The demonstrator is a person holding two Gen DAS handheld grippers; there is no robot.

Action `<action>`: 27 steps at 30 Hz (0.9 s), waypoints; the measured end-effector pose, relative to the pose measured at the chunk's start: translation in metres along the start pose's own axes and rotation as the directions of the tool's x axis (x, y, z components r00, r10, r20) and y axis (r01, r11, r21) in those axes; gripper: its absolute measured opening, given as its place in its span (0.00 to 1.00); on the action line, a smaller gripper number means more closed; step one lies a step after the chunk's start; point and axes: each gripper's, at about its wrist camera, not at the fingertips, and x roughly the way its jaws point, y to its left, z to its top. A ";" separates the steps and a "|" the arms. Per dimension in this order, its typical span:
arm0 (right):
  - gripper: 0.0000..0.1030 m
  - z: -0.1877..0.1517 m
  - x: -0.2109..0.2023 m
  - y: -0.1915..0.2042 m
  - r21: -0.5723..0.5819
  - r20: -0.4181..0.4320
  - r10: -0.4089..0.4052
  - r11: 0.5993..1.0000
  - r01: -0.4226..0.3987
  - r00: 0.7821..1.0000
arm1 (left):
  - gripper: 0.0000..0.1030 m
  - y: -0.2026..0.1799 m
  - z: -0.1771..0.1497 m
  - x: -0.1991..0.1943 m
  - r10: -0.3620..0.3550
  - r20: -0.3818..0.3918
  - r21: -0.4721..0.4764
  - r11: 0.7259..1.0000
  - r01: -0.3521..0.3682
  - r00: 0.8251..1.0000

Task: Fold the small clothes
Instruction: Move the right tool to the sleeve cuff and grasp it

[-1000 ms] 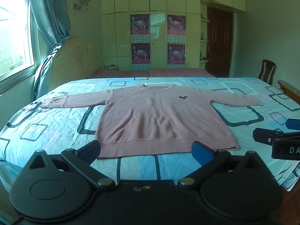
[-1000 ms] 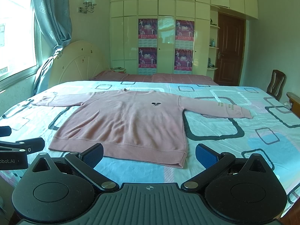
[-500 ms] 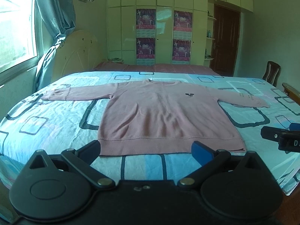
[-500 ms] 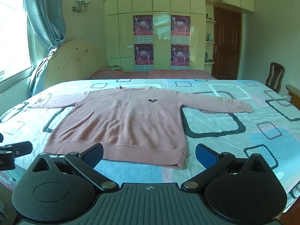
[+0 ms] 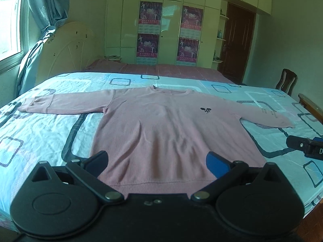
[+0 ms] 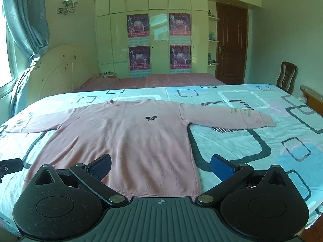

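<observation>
A sweater [image 5: 161, 129] lay flat on the bed [image 5: 40, 133], sleeves spread to either side, its hem nearest both grippers; a wardrobe [image 6: 157, 40] stood behind, a chair [image 6: 286, 76] at right.

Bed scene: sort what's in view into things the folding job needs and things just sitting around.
For the job:
pink long-sleeved sweatshirt, spread flat
left gripper, open
right gripper, open
patterned blue bedsheet under it

Just about:
dark wooden chair
purple posters on cream wardrobe
brown door
blue curtain
</observation>
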 end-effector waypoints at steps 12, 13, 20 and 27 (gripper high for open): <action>1.00 0.030 0.045 -0.006 0.026 0.022 -0.063 0.998 0.062 0.998 | 1.00 0.005 0.038 0.061 -0.042 0.026 0.011 0.999 0.041 0.999; 1.00 0.033 0.051 -0.013 0.043 0.024 -0.061 0.997 0.060 0.998 | 1.00 0.003 0.041 0.067 -0.057 0.024 0.010 0.998 0.057 0.998; 1.00 0.055 0.091 -0.082 0.160 0.049 -0.103 0.983 0.094 0.993 | 0.99 -0.028 0.063 0.109 -0.168 0.000 0.030 0.985 0.167 0.986; 0.99 0.073 0.164 -0.180 0.266 0.027 -0.162 0.952 0.149 0.986 | 0.98 -0.067 0.087 0.175 -0.125 -0.050 0.044 0.991 0.127 0.991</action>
